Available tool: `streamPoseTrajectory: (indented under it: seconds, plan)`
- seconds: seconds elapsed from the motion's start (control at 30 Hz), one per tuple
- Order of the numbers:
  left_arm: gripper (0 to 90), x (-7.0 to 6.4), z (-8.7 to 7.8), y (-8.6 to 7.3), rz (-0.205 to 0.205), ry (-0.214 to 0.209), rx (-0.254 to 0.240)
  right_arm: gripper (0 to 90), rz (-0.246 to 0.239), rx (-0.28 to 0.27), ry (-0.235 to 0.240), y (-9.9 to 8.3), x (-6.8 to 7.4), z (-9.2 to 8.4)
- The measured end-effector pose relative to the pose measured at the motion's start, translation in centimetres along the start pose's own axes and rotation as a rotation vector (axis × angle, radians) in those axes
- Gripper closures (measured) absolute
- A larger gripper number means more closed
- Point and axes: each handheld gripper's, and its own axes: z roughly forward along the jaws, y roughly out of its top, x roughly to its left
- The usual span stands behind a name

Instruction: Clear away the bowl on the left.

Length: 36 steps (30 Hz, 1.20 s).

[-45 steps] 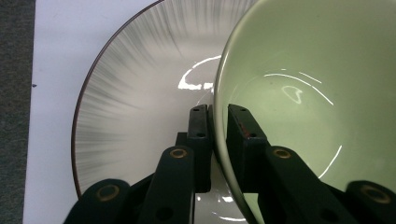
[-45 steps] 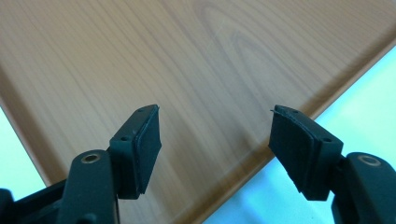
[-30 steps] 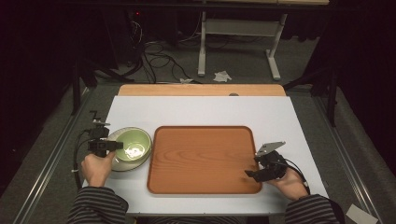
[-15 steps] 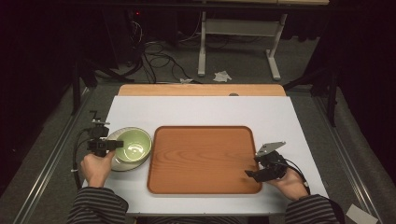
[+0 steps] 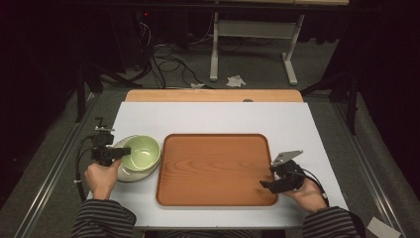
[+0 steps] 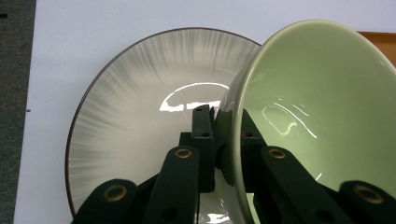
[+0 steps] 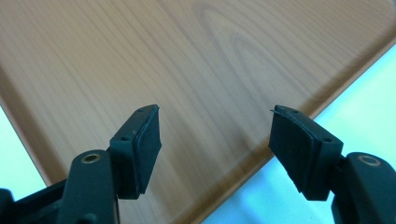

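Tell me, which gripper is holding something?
The left gripper: its jaws pinch the green bowl's rim above the plate. The right gripper is open, holding nothing.

plate [image 6: 126,130] part hidden behind bowl [image 6: 317,116]

Bowl [image 5: 141,151]: pale green, glossy, tilted, lower left of the high frame; my left gripper [image 6: 223,135] pinches its rim.
Plate [image 5: 130,172]: white, grey-streaked with a dark edge, lying flat under the bowl.
Tray [image 5: 216,169]: bare wood-grain, centre frame, flat, just beside the plate.
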Motion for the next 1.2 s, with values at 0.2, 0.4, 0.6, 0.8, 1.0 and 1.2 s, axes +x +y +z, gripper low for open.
streamPoseTrajectory:
  seconds: [0.2, 0.4, 0.6, 0.8, 1.0, 1.2]
  plan:
    - [83.0, -1.1, -0.9, 0.0, 0.030, -0.010, -0.055, 35.5, -0.003, -0.001, 0.002, 0.0, 0.0, 0.0]
    - [83.0, -2.1, -1.1, 0.0, 0.061, -0.037, -0.060, 35.5, -0.001, 0.001, 0.000, 0.0, 0.0, 0.0]
    - [83.0, -3.6, -1.5, 0.0, 0.111, -0.074, -0.070, 35.5, -0.003, -0.001, 0.002, 0.0, 0.0, 0.0]
    - [83.0, -5.1, -1.2, 0.1, 0.153, -0.107, -0.057, 35.5, 0.004, 0.000, 0.005, 0.0, 0.0, 0.1]
    - [83.0, -6.4, -1.1, 0.0, 0.187, -0.140, -0.046, 35.5, 0.002, -0.004, 0.002, 0.0, 0.1, 0.1]
    - [82.9, -8.0, -1.1, 0.0, 0.238, -0.149, -0.049, 35.5, 0.001, -0.001, 0.003, 0.0, 0.1, 0.2]
